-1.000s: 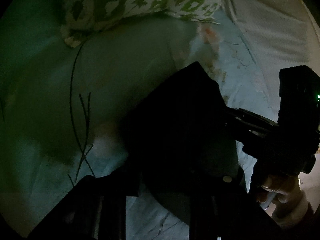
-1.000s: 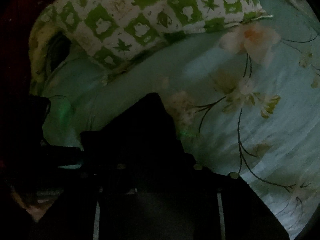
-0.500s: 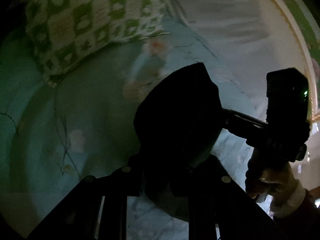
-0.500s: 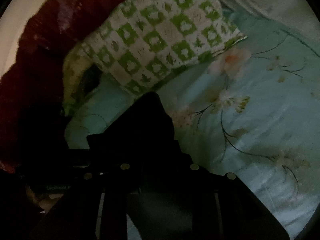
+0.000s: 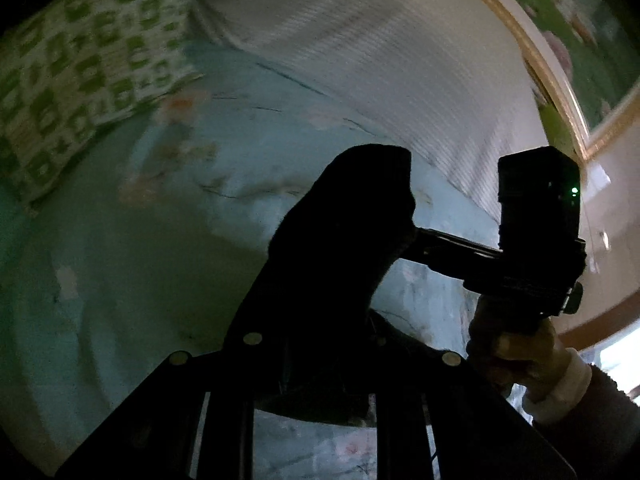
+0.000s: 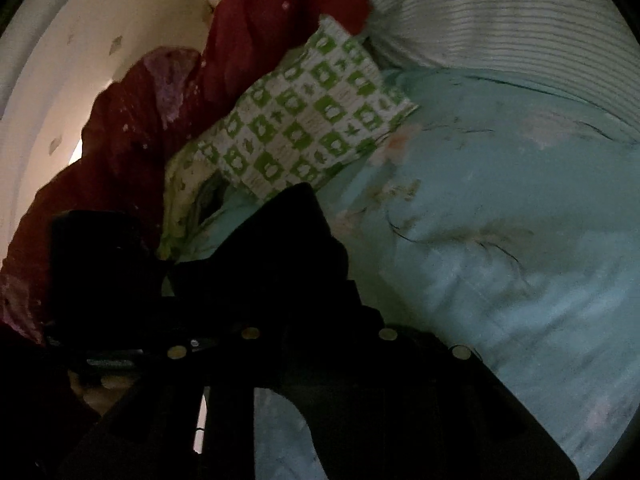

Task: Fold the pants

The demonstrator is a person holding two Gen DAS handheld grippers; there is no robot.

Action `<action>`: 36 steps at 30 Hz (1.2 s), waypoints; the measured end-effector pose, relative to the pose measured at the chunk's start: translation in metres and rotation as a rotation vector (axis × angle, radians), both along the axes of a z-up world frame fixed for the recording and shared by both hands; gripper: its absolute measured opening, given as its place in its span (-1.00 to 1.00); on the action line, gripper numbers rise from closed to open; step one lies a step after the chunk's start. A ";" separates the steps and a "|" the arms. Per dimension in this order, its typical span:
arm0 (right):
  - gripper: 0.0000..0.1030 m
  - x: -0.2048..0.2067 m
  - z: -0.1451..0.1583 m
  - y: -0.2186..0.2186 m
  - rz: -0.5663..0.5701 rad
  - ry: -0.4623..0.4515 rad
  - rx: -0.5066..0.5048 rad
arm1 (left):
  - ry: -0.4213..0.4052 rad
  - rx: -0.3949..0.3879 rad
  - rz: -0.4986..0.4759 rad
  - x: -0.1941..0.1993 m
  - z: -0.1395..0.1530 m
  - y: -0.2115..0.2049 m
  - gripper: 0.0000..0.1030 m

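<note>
Dim bedroom scene, blurred in places. Black pants (image 5: 352, 240) bunched between the fingers of the left gripper (image 5: 320, 364), rising as a dark peak above the fingertips and clear of the pale blue floral bedsheet (image 5: 120, 260) below. Clamped on that fabric, jaws nearly together with the cloth filling the gap. Same story in the right wrist view: right gripper (image 6: 316, 344) pinched on the pants (image 6: 296, 248), a dark fold standing up past the finger ends, the sheet (image 6: 500, 280) spread behind and to the right.

From the left wrist camera, the other gripper (image 5: 536, 240) seen side-on at the right, its long dark bar reaching into the pants' edge — held by a hand (image 5: 516, 356) with a white cuff and dark sleeve (image 5: 592, 420). A small green light glowing on its camera block.

Green-and-white checked pillow (image 6: 308, 128) lying at the head of the bed, just beyond the pants' tip in the right view; upper left in the left view (image 5: 80, 64). Striped white bedding (image 6: 500, 12) beside it, a dark red blanket (image 6: 160, 120) heaped against the cream wall (image 6: 100, 20). Gilt-framed picture (image 5: 560, 40) on the wall at upper right of the left view.

Both pieces of pants lifted off the sheet — how the rest of the garment hangs, too dark to tell.
</note>
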State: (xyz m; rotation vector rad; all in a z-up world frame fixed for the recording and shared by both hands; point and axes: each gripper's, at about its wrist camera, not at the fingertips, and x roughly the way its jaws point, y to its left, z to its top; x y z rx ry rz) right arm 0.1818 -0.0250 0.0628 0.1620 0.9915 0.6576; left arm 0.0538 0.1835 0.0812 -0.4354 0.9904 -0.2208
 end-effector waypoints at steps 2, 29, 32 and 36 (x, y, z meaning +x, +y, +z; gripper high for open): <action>-0.55 -0.013 0.003 -0.015 -0.030 -0.007 0.011 | -0.002 0.005 -0.031 -0.002 0.002 -0.017 -0.68; -0.59 -0.131 -0.028 -0.146 -0.312 -0.047 0.068 | 0.010 0.233 -0.335 -0.032 -0.036 -0.188 -0.68; -0.59 -0.137 -0.032 -0.153 -0.322 -0.046 0.055 | 0.005 0.280 -0.362 -0.035 -0.043 -0.203 -0.67; -0.59 -0.142 -0.039 -0.160 -0.331 -0.040 0.026 | 0.001 0.333 -0.399 -0.041 -0.052 -0.219 -0.67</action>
